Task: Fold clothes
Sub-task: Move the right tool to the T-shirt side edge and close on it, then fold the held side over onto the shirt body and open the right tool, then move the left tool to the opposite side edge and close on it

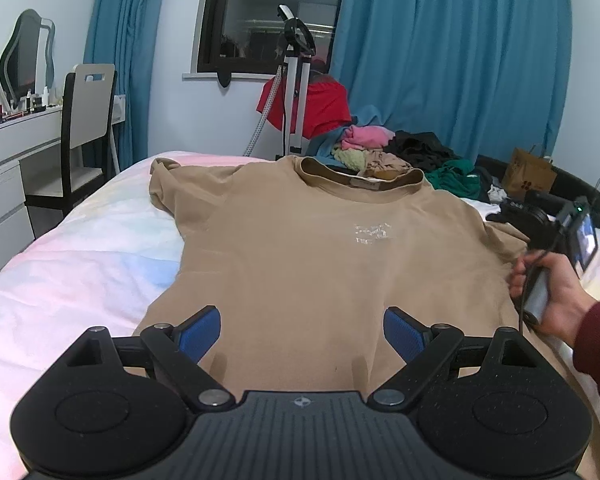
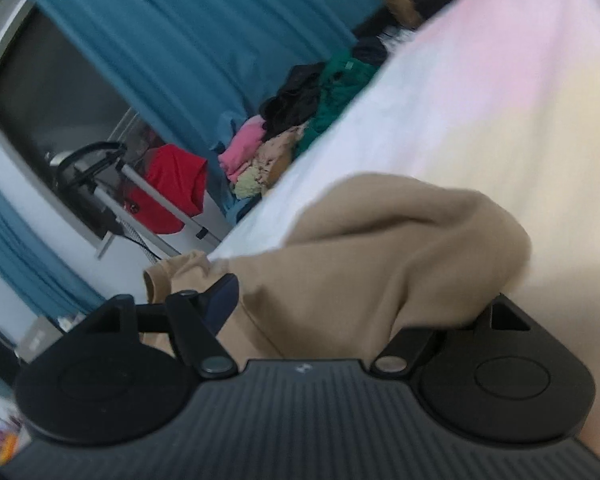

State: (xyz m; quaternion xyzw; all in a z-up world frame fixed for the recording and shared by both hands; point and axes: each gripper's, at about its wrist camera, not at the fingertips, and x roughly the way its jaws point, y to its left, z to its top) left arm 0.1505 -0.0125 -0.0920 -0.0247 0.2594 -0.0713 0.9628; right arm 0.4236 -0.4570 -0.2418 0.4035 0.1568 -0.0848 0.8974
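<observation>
A tan T-shirt [image 1: 300, 256] lies flat and face up on the bed, collar toward the far end. My left gripper [image 1: 302, 320] hovers over its near hem, open, with nothing between the blue pads [image 1: 202, 332]. In the left wrist view a hand [image 1: 556, 300] in a dark red sleeve holds the right gripper at the shirt's right sleeve. In the tilted, blurred right wrist view, my right gripper [image 2: 340, 300] stands wide open. The bunched tan sleeve [image 2: 380, 248] lies between its jaws and hides the right finger. The left finger [image 2: 224, 300] shows beside the cloth.
The bed [image 1: 80, 264] has a pale pastel sheet. A pile of loose clothes [image 1: 380, 148] lies beyond the collar. A garment steamer stand [image 1: 296, 80] with a red top, blue curtains, a chair [image 1: 86, 128], a dresser and a paper bag [image 1: 528, 176] surround the bed.
</observation>
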